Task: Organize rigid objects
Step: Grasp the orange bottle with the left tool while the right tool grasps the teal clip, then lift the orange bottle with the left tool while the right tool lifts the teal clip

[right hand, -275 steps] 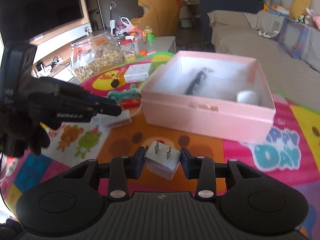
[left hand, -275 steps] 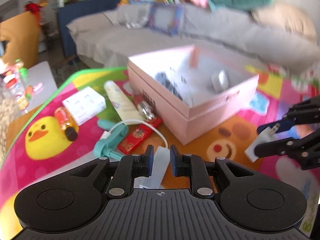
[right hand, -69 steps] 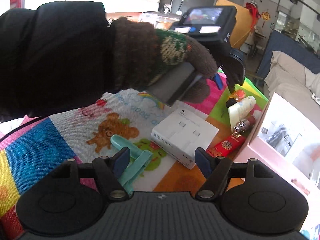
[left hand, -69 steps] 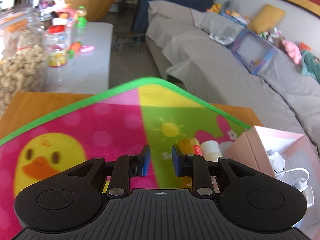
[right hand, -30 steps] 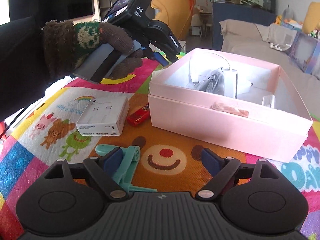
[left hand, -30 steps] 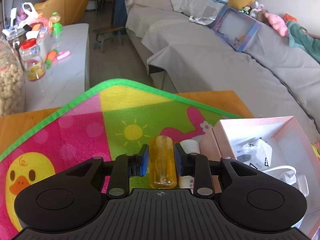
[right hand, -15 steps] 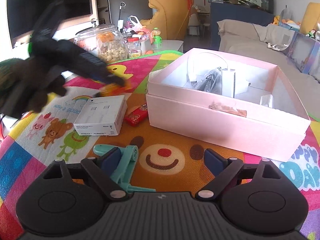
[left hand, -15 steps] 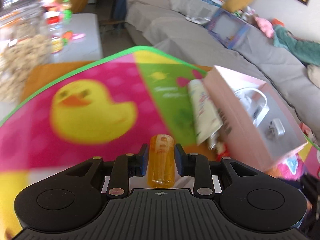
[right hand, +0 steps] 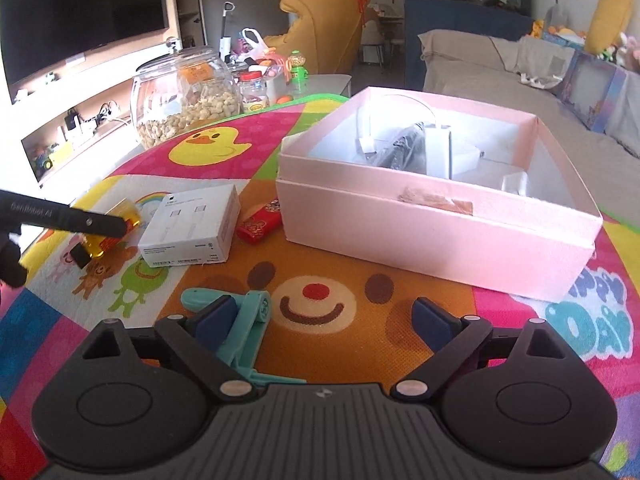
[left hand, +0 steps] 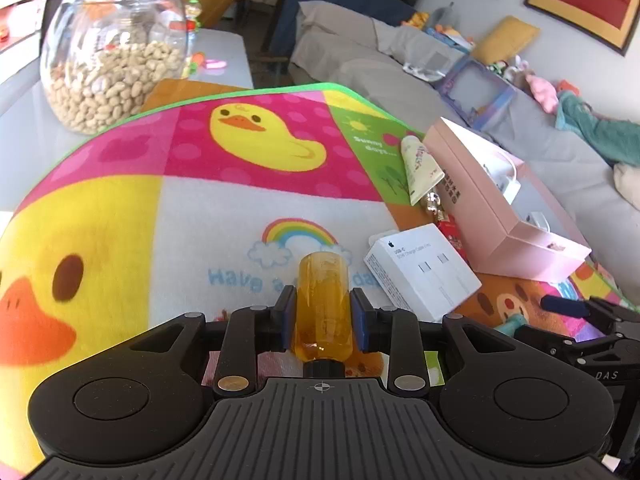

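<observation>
The left gripper (left hand: 323, 314) pinches a small amber bottle (left hand: 323, 304) between its blue pads, cap toward the camera, over the white rainbow patch of the play mat (left hand: 224, 208). The right gripper (right hand: 320, 320) has just been spreading its fingers and holds nothing, a teal clip (right hand: 244, 320) lying against its left pad. Farther off, a white carton (right hand: 192, 224) sits at ten o'clock in the right view, and the open pink box (right hand: 436, 228) at one o'clock.

Both wrist views look low and obliquely down, close over the play mat (left hand: 248, 216), sharing the pink box (right hand: 432, 232).
</observation>
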